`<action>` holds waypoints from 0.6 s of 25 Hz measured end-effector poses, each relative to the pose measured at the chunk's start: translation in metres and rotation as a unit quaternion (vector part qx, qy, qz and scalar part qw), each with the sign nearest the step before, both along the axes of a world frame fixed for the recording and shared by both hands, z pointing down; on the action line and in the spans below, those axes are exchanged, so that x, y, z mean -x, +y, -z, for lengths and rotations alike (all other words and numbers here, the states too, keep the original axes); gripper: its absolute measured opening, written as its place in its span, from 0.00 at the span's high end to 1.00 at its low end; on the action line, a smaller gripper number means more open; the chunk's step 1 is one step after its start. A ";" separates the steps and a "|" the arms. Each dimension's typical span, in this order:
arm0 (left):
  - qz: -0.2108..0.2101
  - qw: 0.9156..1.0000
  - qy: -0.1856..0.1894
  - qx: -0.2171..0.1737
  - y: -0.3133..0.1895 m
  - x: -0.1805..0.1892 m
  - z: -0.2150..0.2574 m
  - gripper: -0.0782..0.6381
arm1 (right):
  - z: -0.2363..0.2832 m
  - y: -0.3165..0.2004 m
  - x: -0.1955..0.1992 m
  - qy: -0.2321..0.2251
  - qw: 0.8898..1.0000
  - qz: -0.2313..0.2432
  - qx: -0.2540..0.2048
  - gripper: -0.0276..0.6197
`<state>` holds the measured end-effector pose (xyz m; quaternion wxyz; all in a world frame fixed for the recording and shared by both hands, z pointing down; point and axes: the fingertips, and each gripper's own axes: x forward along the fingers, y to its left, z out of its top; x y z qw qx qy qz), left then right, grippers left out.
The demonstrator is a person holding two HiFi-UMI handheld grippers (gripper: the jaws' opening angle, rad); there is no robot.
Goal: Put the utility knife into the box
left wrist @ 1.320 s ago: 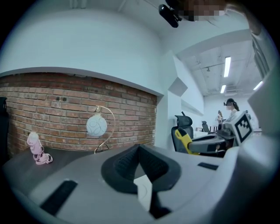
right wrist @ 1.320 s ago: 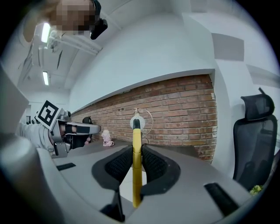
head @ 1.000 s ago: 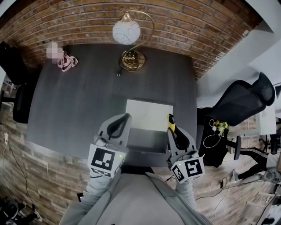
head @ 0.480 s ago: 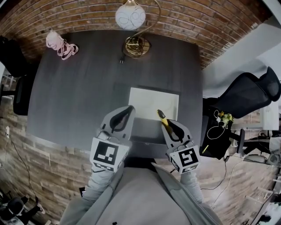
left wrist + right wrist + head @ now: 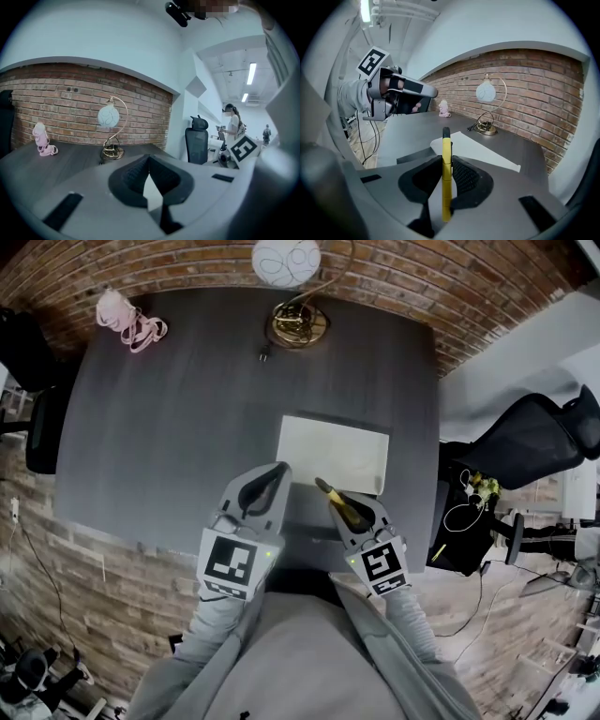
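A yellow utility knife (image 5: 446, 145) with a black tip stands edge-on between the pads of my right gripper (image 5: 446, 161), which is shut on it. In the head view the knife (image 5: 330, 495) points up-left from the right gripper (image 5: 345, 512), over the near grey part of the open box. The box's white panel (image 5: 333, 454) lies flat just beyond; it also shows ahead of the knife (image 5: 480, 149). My left gripper (image 5: 267, 482) hangs at the box's near left corner. Its pads meet at the tips (image 5: 149, 160) with nothing between them.
A brass lamp (image 5: 298, 322) with a white globe stands at the table's far edge, its plug lying beside it. A pink object (image 5: 127, 320) sits at the far left corner. A black office chair (image 5: 539, 442) stands off the dark table's (image 5: 169, 427) right side.
My right gripper has carried the knife leftward, from the box's right edge to over its near part, the knife now pointing up-left. The left gripper has barely moved.
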<state>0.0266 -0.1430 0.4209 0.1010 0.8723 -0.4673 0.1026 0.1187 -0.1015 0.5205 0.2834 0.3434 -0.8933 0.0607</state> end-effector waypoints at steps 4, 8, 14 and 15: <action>0.005 1.000 -0.001 0.008 0.003 0.004 -0.008 0.86 | -0.020 0.006 0.009 0.025 0.999 0.029 0.008 0.83; 0.002 1.000 -0.015 0.013 0.006 0.005 -0.017 0.86 | -0.040 0.012 0.012 0.073 0.995 0.064 0.006 0.83; -0.002 1.000 -0.023 0.018 0.013 0.008 -0.029 0.86 | -0.065 0.017 0.018 0.140 0.984 0.110 0.001 0.83; -0.003 1.000 -0.025 0.016 0.015 0.008 -0.031 0.86 | -0.069 0.018 0.018 0.151 0.982 0.116 0.000 0.83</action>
